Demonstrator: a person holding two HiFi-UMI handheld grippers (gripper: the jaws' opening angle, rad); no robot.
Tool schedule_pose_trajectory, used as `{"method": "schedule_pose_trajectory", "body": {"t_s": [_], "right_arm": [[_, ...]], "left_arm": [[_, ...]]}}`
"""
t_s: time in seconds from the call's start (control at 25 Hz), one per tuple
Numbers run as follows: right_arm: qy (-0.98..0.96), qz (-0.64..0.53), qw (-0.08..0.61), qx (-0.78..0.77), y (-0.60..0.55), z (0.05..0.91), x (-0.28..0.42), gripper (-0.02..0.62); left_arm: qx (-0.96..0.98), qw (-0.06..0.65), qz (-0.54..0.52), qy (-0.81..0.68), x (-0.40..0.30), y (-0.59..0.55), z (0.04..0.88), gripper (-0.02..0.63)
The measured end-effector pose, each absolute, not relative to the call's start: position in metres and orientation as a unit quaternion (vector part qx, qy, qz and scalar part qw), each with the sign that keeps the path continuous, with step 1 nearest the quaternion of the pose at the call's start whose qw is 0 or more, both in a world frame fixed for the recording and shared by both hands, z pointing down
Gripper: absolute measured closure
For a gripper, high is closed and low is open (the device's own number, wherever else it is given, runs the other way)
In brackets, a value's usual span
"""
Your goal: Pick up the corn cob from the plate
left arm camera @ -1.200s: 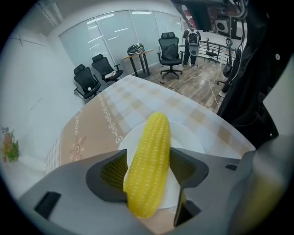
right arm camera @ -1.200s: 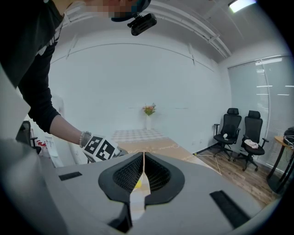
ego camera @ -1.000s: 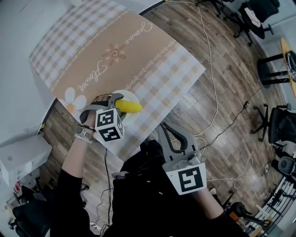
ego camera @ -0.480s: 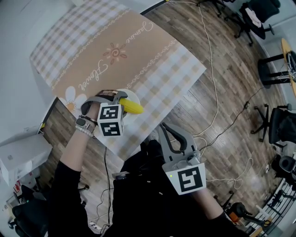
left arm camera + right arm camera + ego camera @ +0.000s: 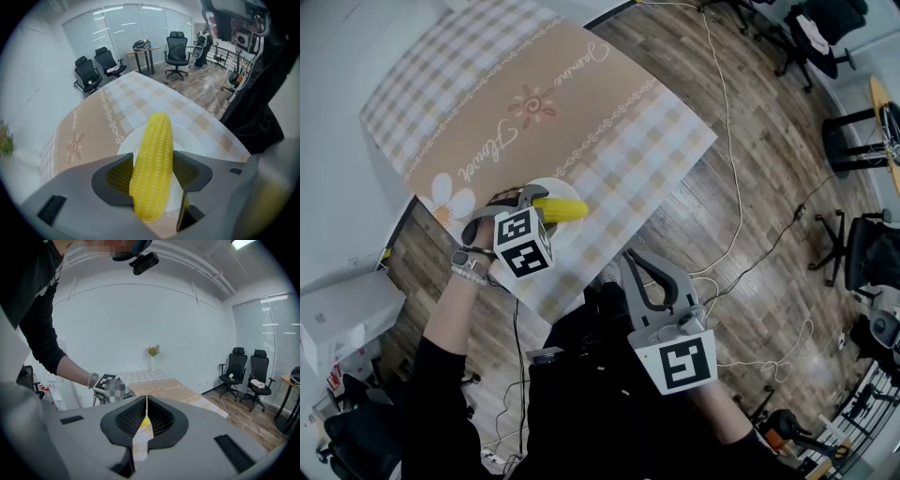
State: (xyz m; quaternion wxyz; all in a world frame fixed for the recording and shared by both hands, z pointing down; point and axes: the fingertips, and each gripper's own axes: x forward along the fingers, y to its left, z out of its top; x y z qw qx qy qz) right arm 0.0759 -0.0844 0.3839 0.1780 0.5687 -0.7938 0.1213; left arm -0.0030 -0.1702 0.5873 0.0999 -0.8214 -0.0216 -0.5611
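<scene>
A yellow corn cob (image 5: 565, 208) is held over the white plate (image 5: 566, 232) near the table's front edge. My left gripper (image 5: 540, 202) is shut on the cob. In the left gripper view the cob (image 5: 154, 154) stands lengthwise between the two pads, pointing away over the plate (image 5: 194, 138). Whether its far tip touches the plate I cannot tell. My right gripper (image 5: 630, 261) hangs off the table by the person's body, and in its own view the right gripper (image 5: 146, 416) is shut with nothing in it.
The table carries a checked and beige cloth (image 5: 534, 103) with flower prints. Its right corner (image 5: 711, 141) overhangs a wooden floor with loose cables (image 5: 727, 187). Office chairs (image 5: 862, 253) stand at the right. A white box (image 5: 342, 314) sits at the left.
My left gripper has shifted slightly up and away with the corn cob in it. The right gripper has stayed where it was.
</scene>
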Motion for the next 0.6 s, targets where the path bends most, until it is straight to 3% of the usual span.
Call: {"method": "schedule_pose_trajectory", "body": {"t_s": [0.24,0.6], "right_arm": [[-0.795,0.121,0.180,0.566,-0.0821,0.3850,0.0735,0.551],[-0.796,0.122,0.180,0.565,-0.0812,0.3855,0.0705,0.551]], "left_arm": [[-0.811,0.113,-0.574,-0.014,-0.0052,-0.1683,0.5907,0.334],[-0.785,0.217,-0.578,-0.052,-0.0066,-0.1716,0.5937,0.329]]}}
